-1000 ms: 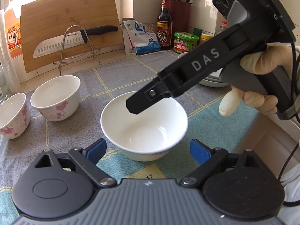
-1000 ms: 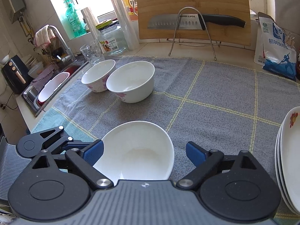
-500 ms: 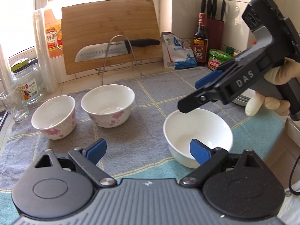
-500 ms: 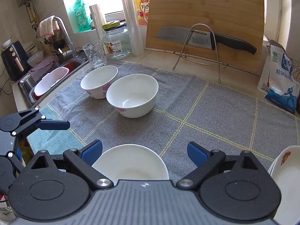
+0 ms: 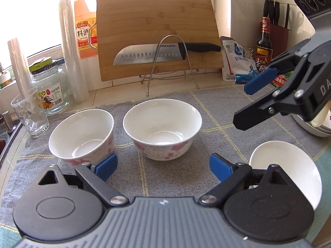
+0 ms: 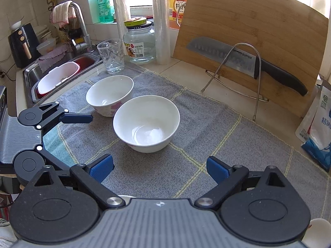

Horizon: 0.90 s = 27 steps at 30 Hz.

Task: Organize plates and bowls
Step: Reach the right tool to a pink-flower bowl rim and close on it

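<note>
Kitchen counter under a grey towel (image 6: 206, 128), two floral bowls (image 5: 162, 132) side by side.
Left gripper (image 5: 163, 165) and right gripper (image 6: 159, 167) both gape empty; plain white bowl (image 5: 289, 161) sits apparently beside the left one.

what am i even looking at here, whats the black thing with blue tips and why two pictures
These are two handheld tongs, one per hand, each with a camera looking out along its two blue-tipped fingers. The black shape at the bottom of each picture is that tool's own body.

One picture is from the left tongs, the other from the right tongs; each also catches the other tool at its edge. Both are open and hold nothing.

On the grey cloth stand two flowered bowls, with a plain white bowl nearer the front. Plates are stacked at the right. Behind are a cutting board and knife.
</note>
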### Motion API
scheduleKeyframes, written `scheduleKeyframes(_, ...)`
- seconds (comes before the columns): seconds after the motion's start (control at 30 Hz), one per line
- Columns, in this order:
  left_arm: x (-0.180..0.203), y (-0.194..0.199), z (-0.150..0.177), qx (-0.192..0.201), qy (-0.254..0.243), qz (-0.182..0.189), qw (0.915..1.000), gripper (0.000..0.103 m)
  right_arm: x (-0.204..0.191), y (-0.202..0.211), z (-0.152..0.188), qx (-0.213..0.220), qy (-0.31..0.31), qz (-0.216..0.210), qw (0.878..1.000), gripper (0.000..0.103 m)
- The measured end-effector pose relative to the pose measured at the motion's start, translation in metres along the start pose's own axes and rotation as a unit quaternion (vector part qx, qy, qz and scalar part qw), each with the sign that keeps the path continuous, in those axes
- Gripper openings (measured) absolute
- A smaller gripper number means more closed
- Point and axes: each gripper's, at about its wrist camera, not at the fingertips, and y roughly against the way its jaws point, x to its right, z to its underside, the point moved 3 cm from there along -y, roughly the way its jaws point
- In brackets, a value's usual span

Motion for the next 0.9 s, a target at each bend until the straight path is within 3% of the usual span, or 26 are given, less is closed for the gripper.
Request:
scheduleKeyframes(0.47, 0.001, -0.025, -0.008, -0.009, -0.011, 0.008, 0.9999, 0.095, 0.012, -0.054, -0.032, -0.029, 0.015, -0.033, 0.999, 0.096)
scheduleKeyframes(0.9, 0.002, -0.037, -0.011, -0.013, -0.02, 0.011, 0.9996, 0.094, 0.019, -0.087, -0.043, -0.043, 0.006, -0.058, 0.997, 0.082)
